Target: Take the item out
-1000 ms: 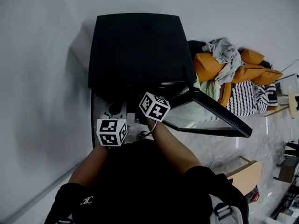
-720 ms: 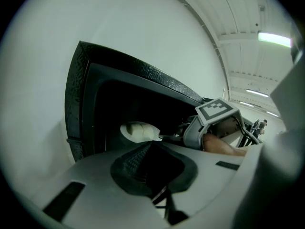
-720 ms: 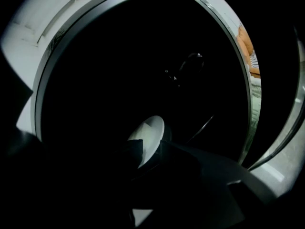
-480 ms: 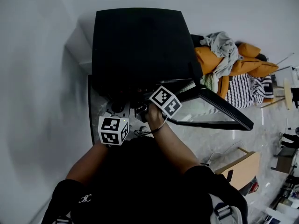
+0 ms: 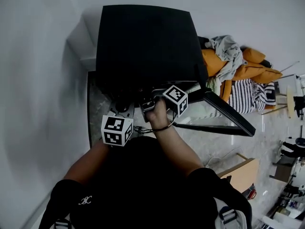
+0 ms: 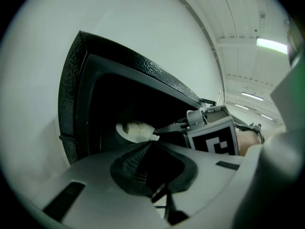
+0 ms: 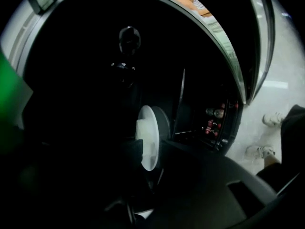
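Head view first: the black cabinet (image 5: 143, 42) fills the top middle, its glass door (image 5: 224, 118) swung wide to the right and lying across the marbled floor (image 5: 214, 147). Tight on the left, where a white wall (image 5: 38, 80) runs close along the cabinet's left edge. On the right, beyond the door, a heap of orange, grey and striped fabric (image 5: 238, 70) crowds the cabinet's far right corner. The only free way out is straight back from the front edge, toward the person's body.

Both marker cubes sit at that front edge, but from up here the cabinet's top hides the inside. Over to the left gripper view: the left gripper (image 6: 150, 143) has its jaws pressed together with nothing between them, parked just outside the mouth. It catches what the head camera cannot: the right gripper (image 6: 159, 129) reaching in from the right, tips at the rim of a white plate (image 6: 132, 130) just inside the opening, near the lower left of the mouth.

Right gripper view now — very dark in there. The plate shows edge-on to this camera, clamped between the two dark jaws, a thicker pale part on its left face. Dark room surrounds it on every side, and the door's edge curves down the right, with shoes (image 7: 274, 119) on the pale floor beyond.
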A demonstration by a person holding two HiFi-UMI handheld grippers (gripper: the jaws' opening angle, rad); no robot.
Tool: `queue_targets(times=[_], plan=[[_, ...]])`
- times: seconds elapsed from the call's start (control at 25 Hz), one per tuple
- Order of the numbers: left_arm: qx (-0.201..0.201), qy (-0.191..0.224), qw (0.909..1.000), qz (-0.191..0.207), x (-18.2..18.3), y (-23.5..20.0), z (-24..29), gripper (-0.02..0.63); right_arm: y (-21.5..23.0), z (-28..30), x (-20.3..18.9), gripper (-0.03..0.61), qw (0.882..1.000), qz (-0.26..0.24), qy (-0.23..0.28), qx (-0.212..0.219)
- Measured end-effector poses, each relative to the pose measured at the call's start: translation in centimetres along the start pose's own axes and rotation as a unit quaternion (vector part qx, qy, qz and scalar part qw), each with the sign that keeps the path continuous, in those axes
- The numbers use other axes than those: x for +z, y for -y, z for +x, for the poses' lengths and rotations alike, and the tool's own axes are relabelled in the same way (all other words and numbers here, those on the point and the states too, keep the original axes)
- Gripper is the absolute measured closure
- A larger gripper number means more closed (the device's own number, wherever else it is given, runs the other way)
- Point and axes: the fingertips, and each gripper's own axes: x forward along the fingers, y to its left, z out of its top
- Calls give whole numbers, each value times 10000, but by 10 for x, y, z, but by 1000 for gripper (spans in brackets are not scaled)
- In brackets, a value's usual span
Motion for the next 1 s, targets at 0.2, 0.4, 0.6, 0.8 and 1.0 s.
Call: queue_targets(times=[0.2,0.4,0.6,0.8,1.0], plan=[[66,60,10000,-19,1,-2,-3,606,1,3,0,476,9996,198,-24,-176],[129,72,9998,-117,0,-6,-8,606,8,3,-2,551,9989,249,21,-386],[145,66,9998,-142,-2,-8,-12,606,9,4,-3,552,9992,131,-11,-375],[165,37,9996,-216,-4,-10,-11,606,12,0,-6,552,9993,48,-63,-366],[138,-31,9994,-315,-8,-10,-10,606,15,-11,-13,552,9993,16,-136,-349]])
